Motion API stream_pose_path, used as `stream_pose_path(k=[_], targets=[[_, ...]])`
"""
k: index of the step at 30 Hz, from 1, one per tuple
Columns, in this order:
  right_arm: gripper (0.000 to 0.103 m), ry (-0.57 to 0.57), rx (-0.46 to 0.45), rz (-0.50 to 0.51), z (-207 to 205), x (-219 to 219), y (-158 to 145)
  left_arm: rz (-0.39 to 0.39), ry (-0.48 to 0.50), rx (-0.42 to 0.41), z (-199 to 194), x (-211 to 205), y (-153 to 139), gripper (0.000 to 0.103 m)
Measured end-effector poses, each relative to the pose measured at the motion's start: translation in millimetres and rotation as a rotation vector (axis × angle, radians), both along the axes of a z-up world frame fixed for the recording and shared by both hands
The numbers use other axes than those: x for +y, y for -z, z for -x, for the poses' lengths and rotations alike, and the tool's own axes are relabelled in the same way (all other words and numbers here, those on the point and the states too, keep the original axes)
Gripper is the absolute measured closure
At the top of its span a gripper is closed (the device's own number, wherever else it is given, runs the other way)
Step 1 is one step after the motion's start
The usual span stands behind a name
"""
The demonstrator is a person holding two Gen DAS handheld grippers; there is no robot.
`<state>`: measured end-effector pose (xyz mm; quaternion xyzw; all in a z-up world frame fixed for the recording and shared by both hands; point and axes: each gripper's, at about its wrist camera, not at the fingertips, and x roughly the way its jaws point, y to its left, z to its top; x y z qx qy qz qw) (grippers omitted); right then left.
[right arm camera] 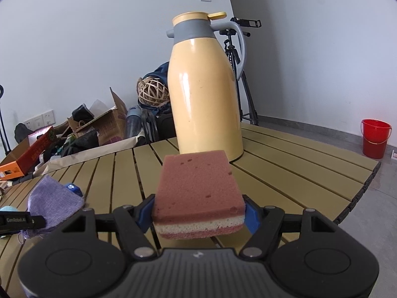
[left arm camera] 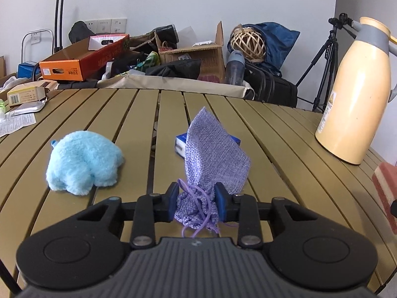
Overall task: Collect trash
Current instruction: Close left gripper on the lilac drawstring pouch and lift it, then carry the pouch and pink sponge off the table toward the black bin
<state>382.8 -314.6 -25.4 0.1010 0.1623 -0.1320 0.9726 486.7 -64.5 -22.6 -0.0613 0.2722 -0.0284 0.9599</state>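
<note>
I've got the left tongs [left arm camera: 197, 204] pinched nearly shut on the gathered drawstring neck of the lilac woven cloth pouch [left arm camera: 214, 154], pads pressing it both sides; its long axis runs straight away from me and up, body leaning on a small blue-and-white box [left arm camera: 180, 142] on the slatted olive desk [left arm camera: 273, 134]. Left hand is pitched down twd the desk. Right tongs [right arm camera: 199, 214] sit about half open, clamped across a pink-and-white layered sponge [right arm camera: 196, 191], held clear of the desk in front of the cream thermos jug [right arm camera: 204, 94]. Next I'd judge a straight lift w/ the left.
</note>
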Motion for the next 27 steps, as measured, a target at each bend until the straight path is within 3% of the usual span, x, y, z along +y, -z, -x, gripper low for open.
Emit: stream_pose_path(k=[15, 22, 27], targets=[[0.033, -0.037, -0.037, -0.03, 8, 4, -8, 0.014, -0.012, -0.089, 31, 5, -24, 0.075], [0.033, -0.081, -0.057, -0.04, 18, 14, -14, 0.008, 0.004, -0.081, 56, 3, -30, 0.075], [0.033, -0.112, -0.07, -0.042, 27, 20, -20, 0.006, -0.004, -0.121, 82, 10, -39, 0.075]])
